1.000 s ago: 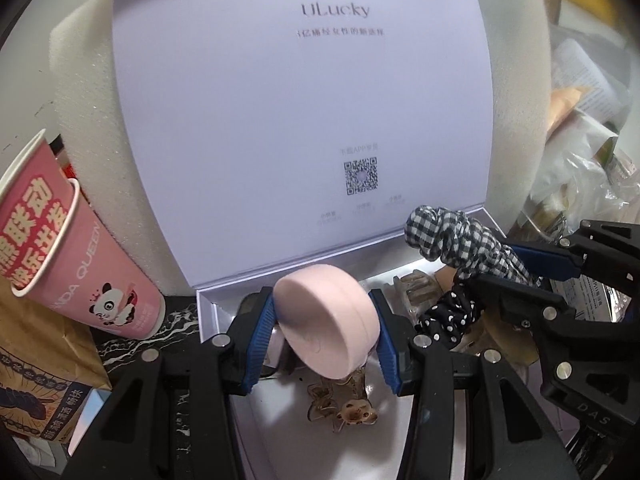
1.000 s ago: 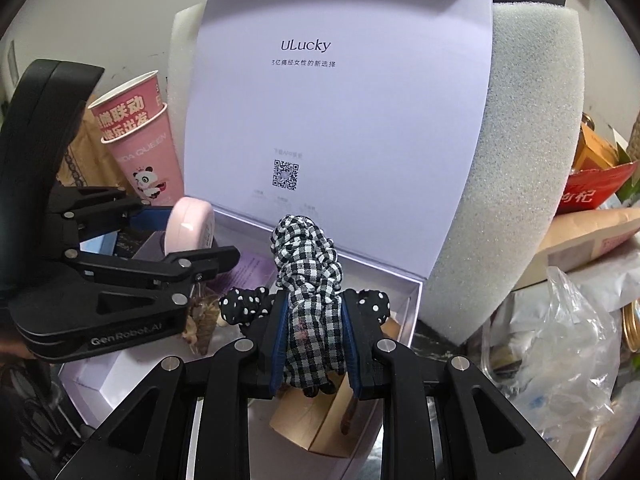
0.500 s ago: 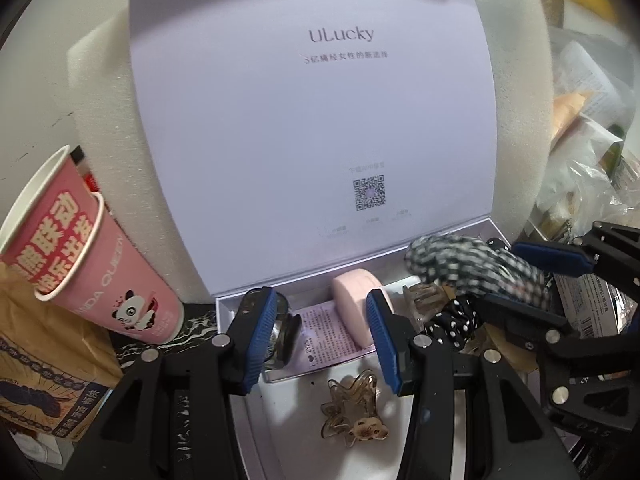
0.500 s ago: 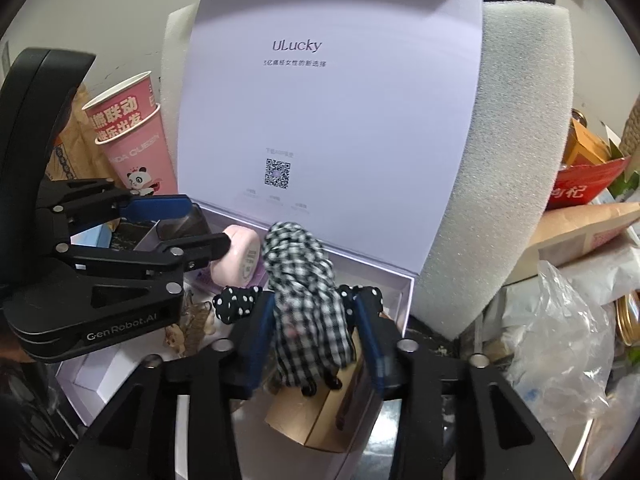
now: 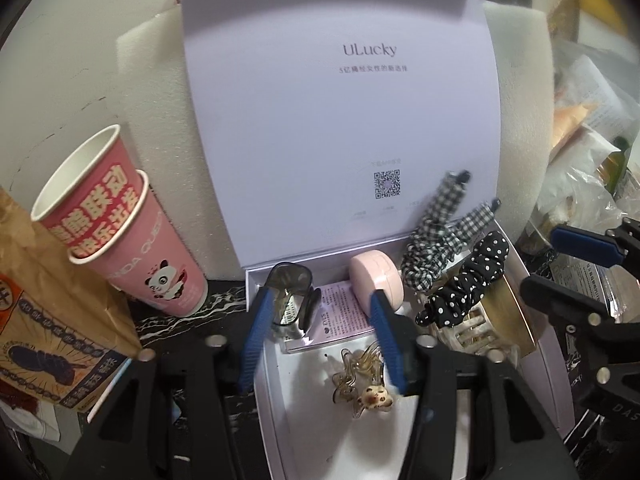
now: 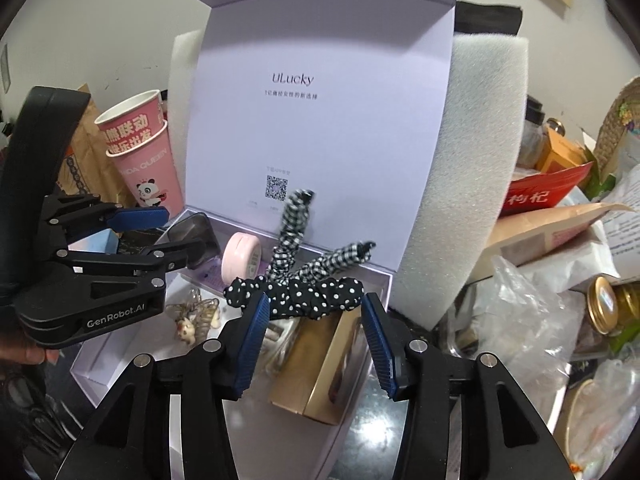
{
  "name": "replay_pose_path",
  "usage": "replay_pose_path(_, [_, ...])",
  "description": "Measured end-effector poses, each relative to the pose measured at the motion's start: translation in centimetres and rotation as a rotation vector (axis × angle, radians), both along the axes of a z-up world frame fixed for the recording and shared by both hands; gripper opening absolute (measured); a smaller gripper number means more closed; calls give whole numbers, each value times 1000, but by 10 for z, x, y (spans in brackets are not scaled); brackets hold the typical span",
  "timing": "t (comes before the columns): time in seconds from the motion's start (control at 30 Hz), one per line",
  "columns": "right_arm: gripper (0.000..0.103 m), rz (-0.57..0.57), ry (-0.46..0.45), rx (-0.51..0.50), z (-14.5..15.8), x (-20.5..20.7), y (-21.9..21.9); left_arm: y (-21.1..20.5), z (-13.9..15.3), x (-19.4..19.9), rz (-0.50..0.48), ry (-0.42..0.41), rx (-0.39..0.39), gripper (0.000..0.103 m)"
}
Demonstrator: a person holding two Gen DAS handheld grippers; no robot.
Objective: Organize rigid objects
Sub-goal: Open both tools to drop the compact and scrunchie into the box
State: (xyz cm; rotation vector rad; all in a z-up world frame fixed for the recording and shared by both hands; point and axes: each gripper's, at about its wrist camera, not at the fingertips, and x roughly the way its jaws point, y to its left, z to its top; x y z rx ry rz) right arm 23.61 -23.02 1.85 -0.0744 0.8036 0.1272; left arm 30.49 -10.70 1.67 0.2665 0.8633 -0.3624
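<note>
Inside the open white card box [image 5: 536, 292] lie one round pink case [image 5: 375, 278] on edge, one floppy gingham fabric bow [image 6: 296, 236] with tails pointing up, one polka-dot scrunchie [image 6: 308, 294], one gold carton [image 6: 320, 364] and one star-shaped clip [image 5: 360, 376]. The left hand-held gripper [image 5: 320, 336] has just widened, jaws apart, empty. The right hand-held gripper [image 6: 314, 340] has also just widened, clear of the scrunchie. Two pink paper cups [image 5: 120, 236] are nested.

Upright lid [image 5: 340, 120] walls the box's [image 5: 304, 420] crowded far side
</note>
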Motion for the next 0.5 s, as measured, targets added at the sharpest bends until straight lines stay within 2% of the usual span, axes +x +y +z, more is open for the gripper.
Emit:
replay_pose_path(0.07, [48,-5,-7,-7,4,-6,-1,9,5,-3,8,-4,-13,72])
replay_pose_path(0.13, [48,-11,-11,-10,6,-9,-2,11,8,-6,10,-11,-25,95])
replay_pose_path(0.17, [49,-15,-12,-11,7,-11,-3,11,11,-9,10,-16,-25,98])
replay_pose_path(0.3, [49,-24,-22,-19,12,-18,-3,14,12,-18,13,-22,-25,101])
replay_pose_path(0.5, [57,-35,-38,-26,22,-29,-2,23,25,-33,46,-47,-31,101])
